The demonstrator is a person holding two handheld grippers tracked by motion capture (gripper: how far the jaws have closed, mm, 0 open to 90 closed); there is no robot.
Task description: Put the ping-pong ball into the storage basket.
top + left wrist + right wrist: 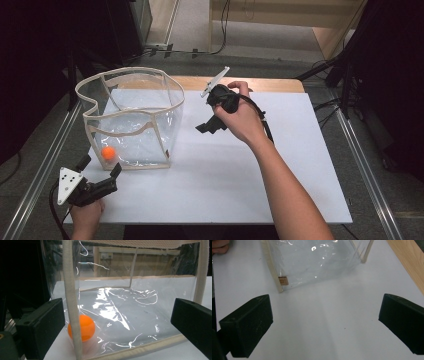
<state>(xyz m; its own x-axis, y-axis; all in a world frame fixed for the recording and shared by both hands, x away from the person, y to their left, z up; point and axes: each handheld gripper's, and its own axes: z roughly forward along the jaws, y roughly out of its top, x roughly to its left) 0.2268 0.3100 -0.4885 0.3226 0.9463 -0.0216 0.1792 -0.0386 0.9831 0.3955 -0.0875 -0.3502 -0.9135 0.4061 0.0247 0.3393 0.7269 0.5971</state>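
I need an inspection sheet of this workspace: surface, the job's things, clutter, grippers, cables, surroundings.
Surface: white board on a wooden table.
Job's things: clear plastic bag with beige fabric trim, standing open; small orange ball inside, at a near corner.
Clutter: nothing seen.
Grippers: left gripper open, facing the bag; right gripper open above the board, holding nothing.
Cables: black cable trailing from the right gripper.
Surroundings: grey floor, dark equipment.

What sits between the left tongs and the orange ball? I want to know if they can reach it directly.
The clear bag's plastic wall and beige corner seam stand between the left tongs and the orange ball, seen in the left gripper view.
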